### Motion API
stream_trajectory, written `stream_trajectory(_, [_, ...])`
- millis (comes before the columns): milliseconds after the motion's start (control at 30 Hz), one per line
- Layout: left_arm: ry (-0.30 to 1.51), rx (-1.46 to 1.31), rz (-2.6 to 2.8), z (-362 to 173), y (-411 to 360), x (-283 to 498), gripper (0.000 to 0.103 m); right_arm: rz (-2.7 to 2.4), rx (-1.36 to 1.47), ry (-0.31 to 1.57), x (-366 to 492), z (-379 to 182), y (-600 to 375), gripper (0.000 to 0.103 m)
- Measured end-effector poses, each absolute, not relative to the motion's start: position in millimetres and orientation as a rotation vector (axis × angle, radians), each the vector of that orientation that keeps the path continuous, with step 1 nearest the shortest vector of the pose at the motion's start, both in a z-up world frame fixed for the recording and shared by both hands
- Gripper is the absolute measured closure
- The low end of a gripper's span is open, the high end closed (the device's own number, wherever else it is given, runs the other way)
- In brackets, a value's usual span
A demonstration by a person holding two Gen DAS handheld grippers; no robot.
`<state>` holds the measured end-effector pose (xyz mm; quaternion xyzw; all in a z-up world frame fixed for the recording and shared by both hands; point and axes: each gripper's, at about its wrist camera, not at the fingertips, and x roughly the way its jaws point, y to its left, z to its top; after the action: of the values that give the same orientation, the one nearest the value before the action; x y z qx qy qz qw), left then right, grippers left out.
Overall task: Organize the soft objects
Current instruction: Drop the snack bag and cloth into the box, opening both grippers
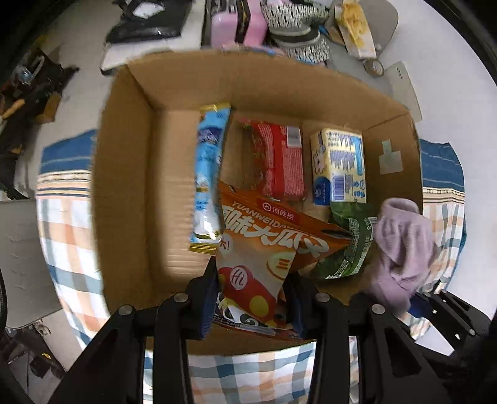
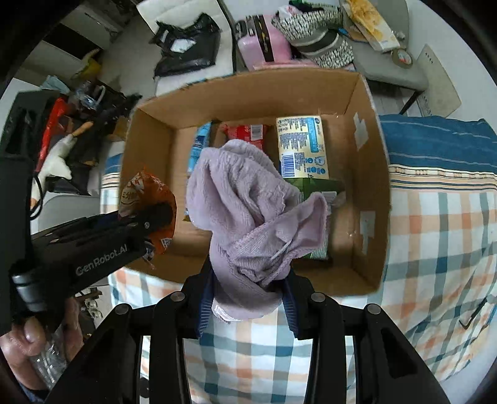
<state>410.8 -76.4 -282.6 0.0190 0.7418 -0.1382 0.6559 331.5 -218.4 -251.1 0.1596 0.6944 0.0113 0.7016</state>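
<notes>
My left gripper is shut on an orange snack bag and holds it over the near edge of an open cardboard box. My right gripper is shut on a lilac fuzzy cloth, held above the box's near edge; the cloth also shows in the left wrist view. In the box lie a blue packet, a red packet, a yellow tissue pack and a green bag. The left gripper with the orange bag shows in the right wrist view.
The box sits on a checked cloth. Behind it are a pink case, patterned slippers, a black bag and a grey chair. Clutter lies on the floor at left.
</notes>
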Motion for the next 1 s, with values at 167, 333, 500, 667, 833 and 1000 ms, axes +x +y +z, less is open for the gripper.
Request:
stream_trajectory(167, [1.727,0.057,-0.326,-302.3,-84.8,414.0,0.066,0.022,0.346,1.609,348.2,-287.6,-220.4,0.062])
stream_trajectory(333, [1.764,0.094,-0.300,-315.3,-90.1,415.9,0.066,0.031,0.347,1.657,357.2,-312.1,-220.7,0.060])
stream_trajectory(500, [1.774,0.100,-0.291,-320.0,-94.1,416.3,0.066,0.033,0.335,1.695,362.3,-326.7,-221.3,0.056])
stream_trajectory(667, [1.734,0.115,-0.280,-309.9,-95.0,412.1,0.065,0.022,0.318,1.697,362.4,-328.8,-221.7,0.052])
stream_trajectory(833, [1.662,0.131,-0.255,-290.8,-90.6,403.2,0.064,-0.018,0.273,1.681,356.1,-320.2,-225.2,0.051])
stream_trajectory(1000, [1.606,0.138,-0.231,-276.6,-81.0,393.0,0.053,-0.065,0.247,1.663,349.5,-312.0,-231.5,0.049])
